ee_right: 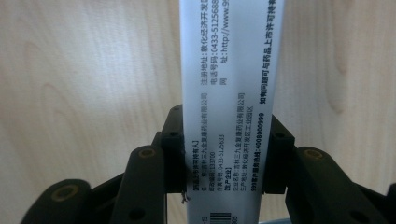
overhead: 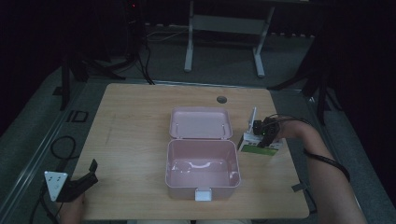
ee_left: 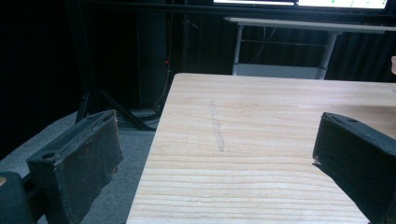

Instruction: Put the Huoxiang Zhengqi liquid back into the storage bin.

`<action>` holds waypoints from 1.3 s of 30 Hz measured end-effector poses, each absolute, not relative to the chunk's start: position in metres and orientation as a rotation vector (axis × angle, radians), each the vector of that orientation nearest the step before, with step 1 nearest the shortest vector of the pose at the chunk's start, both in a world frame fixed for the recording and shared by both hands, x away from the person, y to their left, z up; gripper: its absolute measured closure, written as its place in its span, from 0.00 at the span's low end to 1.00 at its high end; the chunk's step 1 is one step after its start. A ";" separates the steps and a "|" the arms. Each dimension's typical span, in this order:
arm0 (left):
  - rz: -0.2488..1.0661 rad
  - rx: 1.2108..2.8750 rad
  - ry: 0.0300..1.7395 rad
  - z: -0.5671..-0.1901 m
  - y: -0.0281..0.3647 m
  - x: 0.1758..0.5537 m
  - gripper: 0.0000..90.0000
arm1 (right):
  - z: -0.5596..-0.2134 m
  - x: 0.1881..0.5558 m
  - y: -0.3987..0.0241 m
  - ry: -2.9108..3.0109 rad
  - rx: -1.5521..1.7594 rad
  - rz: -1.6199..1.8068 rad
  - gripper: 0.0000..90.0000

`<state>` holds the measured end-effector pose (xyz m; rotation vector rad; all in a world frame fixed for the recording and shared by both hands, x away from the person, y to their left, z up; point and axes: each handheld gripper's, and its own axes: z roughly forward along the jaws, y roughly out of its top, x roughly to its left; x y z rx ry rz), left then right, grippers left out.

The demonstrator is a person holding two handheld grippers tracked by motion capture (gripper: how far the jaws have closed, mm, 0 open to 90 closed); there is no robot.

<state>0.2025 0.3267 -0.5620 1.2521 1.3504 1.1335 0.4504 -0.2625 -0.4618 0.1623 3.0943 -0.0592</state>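
Wooden table (overhead: 140, 140); right gripper (ee_right: 224, 163) pinching white carton (ee_right: 229, 93) printed "0433-5125683", left gripper (ee_left: 215, 154) spread.

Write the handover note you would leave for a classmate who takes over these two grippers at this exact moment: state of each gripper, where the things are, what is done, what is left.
Right gripper: shut on the white printed box, jaws pressing its two long sides; the box rests on the table, right of the pink case.
Left gripper: open, holding nothing, at the table's near left corner.
Pink case: lid open and tipped back, tray looks empty.
Done: box gripped.
Left, most likely: lift the box, set it in the case, perhaps close the lid with the free gripper.
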 end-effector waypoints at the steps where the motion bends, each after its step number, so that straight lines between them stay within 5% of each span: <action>1: 1.134 1.252 1.350 -0.562 0.327 0.203 0.01 | -0.461 0.449 -0.262 3.106 0.157 -0.053 0.68; 39: 1.140 1.255 1.349 -0.562 0.325 0.203 0.01 | -0.385 0.368 -0.267 3.095 0.139 -0.110 0.69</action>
